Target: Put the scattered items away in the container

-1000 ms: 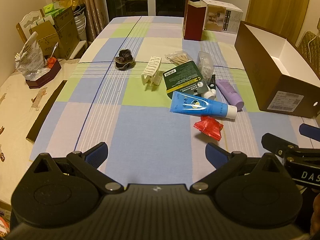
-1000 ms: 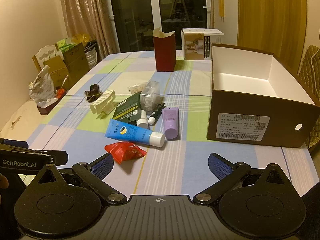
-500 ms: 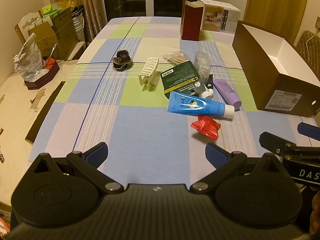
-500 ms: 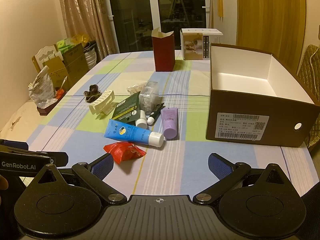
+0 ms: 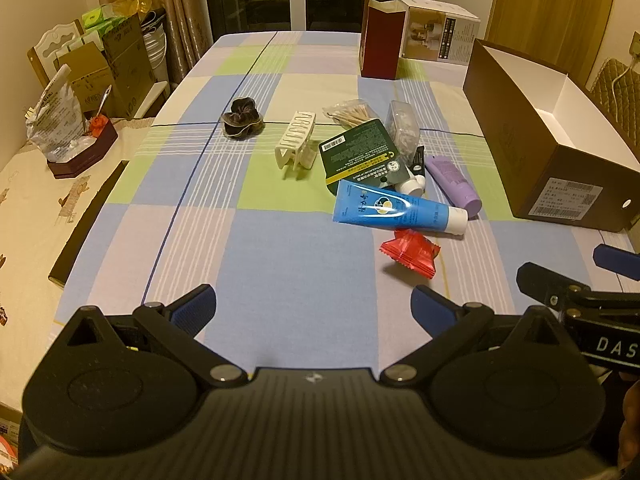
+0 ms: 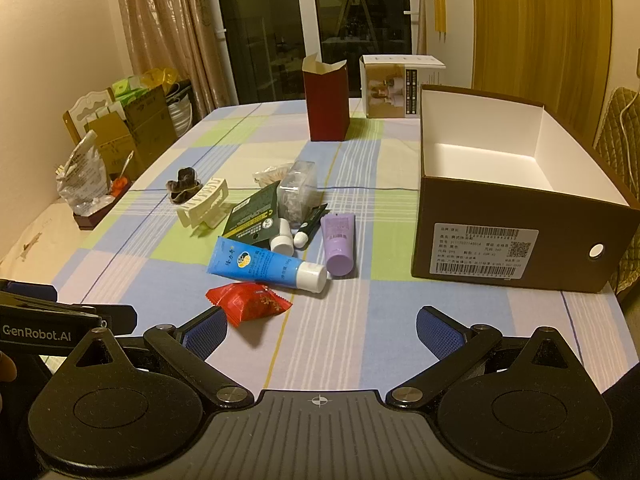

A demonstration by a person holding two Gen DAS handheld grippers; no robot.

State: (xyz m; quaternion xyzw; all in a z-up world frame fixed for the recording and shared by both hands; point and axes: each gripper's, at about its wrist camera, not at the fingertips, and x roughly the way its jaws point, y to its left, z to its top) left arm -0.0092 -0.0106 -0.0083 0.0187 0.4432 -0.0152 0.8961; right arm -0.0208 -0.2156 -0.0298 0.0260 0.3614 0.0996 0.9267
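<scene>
An open brown shoebox [image 6: 520,216] with a white inside stands at the right of the table, also in the left wrist view [image 5: 560,152]. Scattered items lie left of it: a red packet [image 6: 248,304], a blue tube [image 6: 264,266], a purple tube [image 6: 338,244], a green sachet [image 6: 252,216], a white hair claw [image 6: 202,202], a dark scrunchie [image 6: 182,182], a clear bag [image 6: 296,194] and cotton swabs [image 5: 352,112]. My left gripper [image 5: 312,308] is open and empty, near the table's front edge. My right gripper [image 6: 320,332] is open and empty, just before the red packet.
A dark red carton [image 6: 326,104] and a white printed box [image 6: 396,86] stand at the table's far end. Cardboard boxes [image 5: 116,60] and a bag [image 5: 56,120] sit off the table's left side. A chair [image 6: 620,120] is behind the shoebox.
Both grippers have drifted back a little from the items; the objects have not moved. Both stay open.
</scene>
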